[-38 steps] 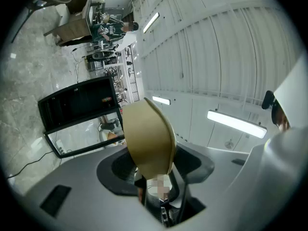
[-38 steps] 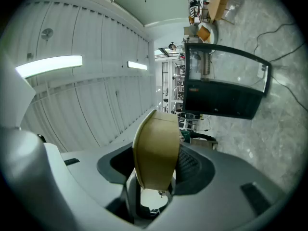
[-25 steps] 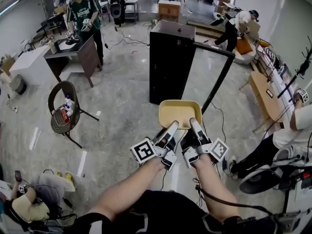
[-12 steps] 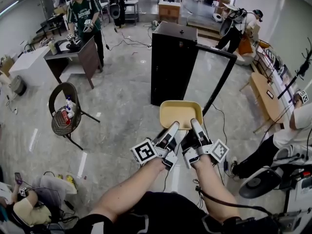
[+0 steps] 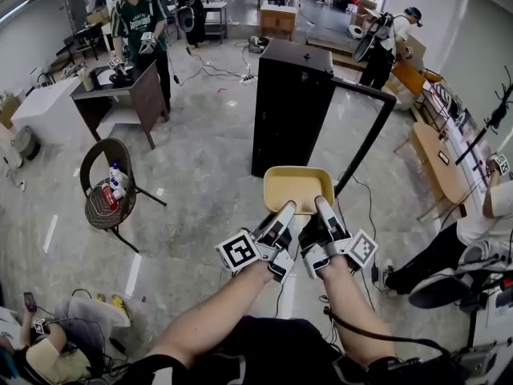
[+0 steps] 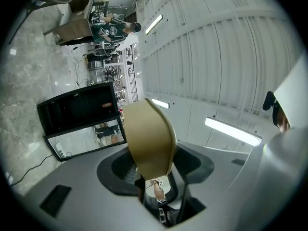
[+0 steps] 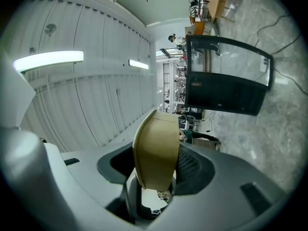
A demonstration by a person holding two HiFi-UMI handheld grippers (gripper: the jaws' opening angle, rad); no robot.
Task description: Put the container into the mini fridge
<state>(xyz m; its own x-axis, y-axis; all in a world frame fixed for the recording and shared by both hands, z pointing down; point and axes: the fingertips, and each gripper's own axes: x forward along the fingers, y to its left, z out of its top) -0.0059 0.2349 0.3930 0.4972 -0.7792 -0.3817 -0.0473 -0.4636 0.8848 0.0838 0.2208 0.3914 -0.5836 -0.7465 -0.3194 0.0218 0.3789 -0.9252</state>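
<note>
1. The container point(image 5: 297, 187) is held in the air, near the mini fridge point(image 5: 290, 95), which stands on the floor point(image 5: 200, 175) just beyond it. It is not yet inside.
2. Its near rim is pinched by the left gripper point(image 5: 284, 212) on the left side and by the right gripper point(image 5: 322, 207) on the right side.
3. The fridge's door point(image 5: 365, 131) is already swung open to the right. Carrying the container in, setting it down and letting go are judged to remain.
4. The container is seen to be empty. The fridge's inside is dark, and its contents cannot be made out.
</note>
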